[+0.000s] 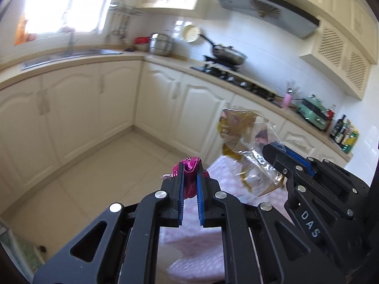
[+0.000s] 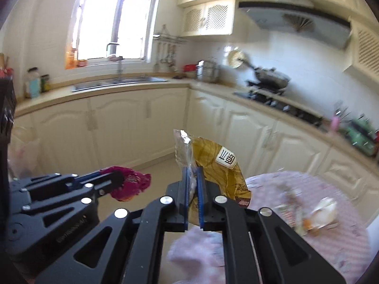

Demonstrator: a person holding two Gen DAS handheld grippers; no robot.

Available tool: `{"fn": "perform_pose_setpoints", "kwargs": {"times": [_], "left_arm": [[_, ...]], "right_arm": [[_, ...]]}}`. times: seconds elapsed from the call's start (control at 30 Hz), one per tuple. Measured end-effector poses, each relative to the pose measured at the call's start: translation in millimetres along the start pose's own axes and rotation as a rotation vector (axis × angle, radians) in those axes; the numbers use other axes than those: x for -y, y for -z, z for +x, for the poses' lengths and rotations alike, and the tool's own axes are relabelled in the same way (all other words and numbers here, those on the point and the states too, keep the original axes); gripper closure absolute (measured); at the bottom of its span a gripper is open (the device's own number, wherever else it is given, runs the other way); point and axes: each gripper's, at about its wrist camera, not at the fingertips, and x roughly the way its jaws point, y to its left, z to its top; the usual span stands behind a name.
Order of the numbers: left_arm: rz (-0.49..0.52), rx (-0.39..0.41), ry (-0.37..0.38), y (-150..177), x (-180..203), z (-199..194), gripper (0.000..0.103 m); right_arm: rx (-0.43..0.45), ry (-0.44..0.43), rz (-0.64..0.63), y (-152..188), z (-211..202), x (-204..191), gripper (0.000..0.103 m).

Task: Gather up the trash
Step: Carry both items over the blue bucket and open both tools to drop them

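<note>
The left gripper (image 1: 190,177) has its fingers (image 1: 180,184) closed on a crumpled magenta wrapper (image 1: 189,165), which bulges out past the fingertips. From the right wrist view the same gripper (image 2: 118,177) reaches in from the left with the wrapper (image 2: 132,184) pinched at its tip, held in the air above the floor (image 1: 94,165).

The right gripper (image 2: 192,184) has its fingers (image 2: 200,189) closed on a gold and clear plastic bag (image 2: 213,165); the bag stands up out of the fingers, its clear edge to the left and a white label on the gold part. In the left wrist view this gripper (image 1: 281,156) comes in from the right, and the bag (image 1: 239,137) hangs crumpled in front of it, just beside the wrapper but apart from it.

Below both grippers is a round table (image 2: 331,189) with a pink checked cloth. On it, to the right of the bag, lies more trash (image 2: 317,213): white scraps with an orange bit, too blurred to name.

Behind stands a cream kitchen: a sink (image 2: 118,84) under the window (image 2: 111,19), a pan (image 2: 272,77) on the stove (image 2: 284,106), a hood (image 2: 296,21) above, and bottles (image 1: 344,135) at the far right of the counter in the left view
</note>
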Motion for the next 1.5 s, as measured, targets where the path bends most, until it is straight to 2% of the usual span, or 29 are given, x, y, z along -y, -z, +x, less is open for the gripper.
{"fn": "perform_pose_setpoints", "kwargs": {"times": [0.2, 0.37, 0.57, 0.73, 0.77, 0.8, 0.83, 0.9, 1.0, 1.13, 1.23, 1.5], "left_arm": [[-0.095, -0.073, -0.088, 26, -66, 6, 0.095], [-0.137, -0.153, -0.144, 47, -103, 29, 0.095], [-0.188, -0.271, -0.197, 75, -148, 70, 0.095], [-0.212, -0.329, -0.218, 91, -169, 94, 0.095], [-0.218, -0.341, -0.222, 94, -174, 99, 0.095], [-0.222, -0.347, -0.225, 96, -176, 102, 0.095], [-0.226, -0.353, -0.227, 98, -178, 105, 0.095], [-0.233, -0.365, -0.231, 101, -183, 110, 0.095], [-0.237, -0.376, -0.235, 105, -188, 114, 0.095], [-0.235, -0.392, -0.227, 109, -189, 120, 0.095], [-0.228, -0.399, -0.224, 109, -184, 123, 0.095], [-0.195, -0.390, -0.204, 100, -166, 123, 0.095]], "right_arm": [[-0.154, -0.199, 0.102, 22, 53, -43, 0.097], [-0.302, -0.296, 0.167, 52, 109, -75, 0.097], [-0.446, -0.369, 0.217, 90, 170, -109, 0.096], [-0.516, -0.408, 0.246, 112, 209, -129, 0.093], [-0.519, -0.409, 0.255, 114, 213, -130, 0.092], [-0.526, -0.407, 0.257, 116, 220, -129, 0.088], [-0.532, -0.402, 0.258, 119, 225, -130, 0.078], [-0.543, -0.392, 0.264, 123, 233, -131, 0.072], [-0.562, -0.386, 0.268, 128, 243, -130, 0.070], [-0.550, -0.328, 0.217, 131, 238, -126, 0.069], [-0.528, -0.272, 0.180, 130, 229, -122, 0.065], [-0.441, -0.197, 0.136, 118, 203, -105, 0.062]]}}
